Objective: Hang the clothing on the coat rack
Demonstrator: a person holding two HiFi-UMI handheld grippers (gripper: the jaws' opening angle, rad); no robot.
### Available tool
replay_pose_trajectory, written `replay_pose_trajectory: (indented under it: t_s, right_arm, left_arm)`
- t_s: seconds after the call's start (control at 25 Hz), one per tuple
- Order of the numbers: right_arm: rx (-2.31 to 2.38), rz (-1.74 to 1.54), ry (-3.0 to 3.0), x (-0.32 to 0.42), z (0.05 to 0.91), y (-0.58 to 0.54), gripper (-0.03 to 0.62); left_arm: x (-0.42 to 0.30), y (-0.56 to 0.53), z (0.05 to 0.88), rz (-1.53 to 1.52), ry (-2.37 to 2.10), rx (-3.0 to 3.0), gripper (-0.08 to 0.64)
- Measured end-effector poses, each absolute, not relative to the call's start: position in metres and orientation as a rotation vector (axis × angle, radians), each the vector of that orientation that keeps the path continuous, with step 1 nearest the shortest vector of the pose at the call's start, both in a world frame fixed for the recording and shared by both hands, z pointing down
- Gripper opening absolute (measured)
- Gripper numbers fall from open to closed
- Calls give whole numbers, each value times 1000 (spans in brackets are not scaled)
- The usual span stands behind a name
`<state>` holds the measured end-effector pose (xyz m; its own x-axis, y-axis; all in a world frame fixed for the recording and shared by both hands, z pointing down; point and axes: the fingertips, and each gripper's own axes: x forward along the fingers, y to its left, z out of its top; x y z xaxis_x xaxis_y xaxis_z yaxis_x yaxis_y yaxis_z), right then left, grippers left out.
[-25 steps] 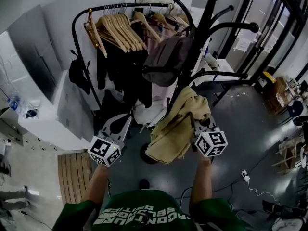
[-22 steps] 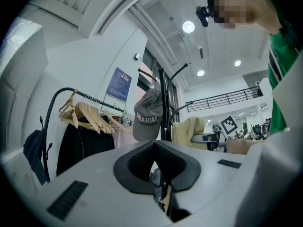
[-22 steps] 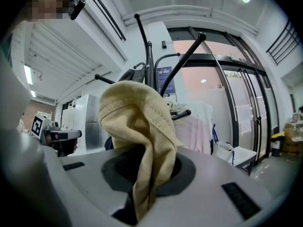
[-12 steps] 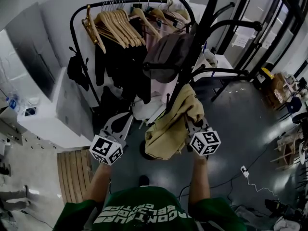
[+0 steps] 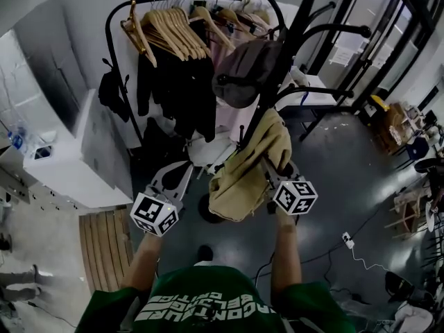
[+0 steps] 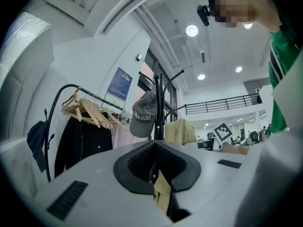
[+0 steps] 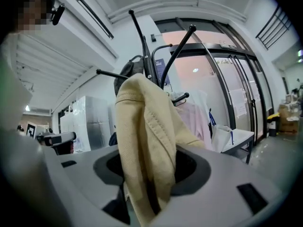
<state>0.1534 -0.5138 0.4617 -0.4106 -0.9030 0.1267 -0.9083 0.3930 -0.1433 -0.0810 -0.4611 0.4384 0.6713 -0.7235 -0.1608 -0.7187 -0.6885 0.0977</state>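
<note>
The tan cotton garment (image 5: 251, 164) hangs in loose folds beside the pole of the black metal coat rack (image 5: 283, 64), its top gathered at one of the rack's lower arms and its bulk drooping below a grey baseball cap (image 5: 248, 66) that sits on a higher arm. Whether the cloth is truly hooked over that arm cannot be told from the head view. The right gripper (image 5: 276, 171) reaches up into the garment's right edge. In the right gripper view its jaws have just been opening and now stand wide, with a thick fold of the tan garment (image 7: 147, 141) lying loose in the gap between them rather than pinched, and the coat rack (image 7: 142, 37) rising behind. The left gripper (image 5: 173, 175) is held apart from the garment, to its left and a little lower, with its jaws closed to a narrow slit and no clothing in them. From its own view the coat rack (image 6: 157, 108) and the grey baseball cap (image 6: 143, 115) stand ahead. Behind the rack, a black arched clothes rail (image 5: 139, 12) carries pale wooden hangers (image 5: 173, 30) and dark clothes (image 5: 177, 89).
</note>
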Motion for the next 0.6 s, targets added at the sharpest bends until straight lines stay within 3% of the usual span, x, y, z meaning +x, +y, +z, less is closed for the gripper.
replay_pose_trajectory:
  t_s: [0.2, 0.6]
  right_arm:
    - [1784, 257, -2532, 157, 458, -481, 244]
    - [1892, 268, -2451, 164, 468, -379, 249]
  left_arm:
    - [-91, -433, 443, -287, -1207, 2844, 5]
    - [-105, -359, 459, -268, -1134, 2851, 5]
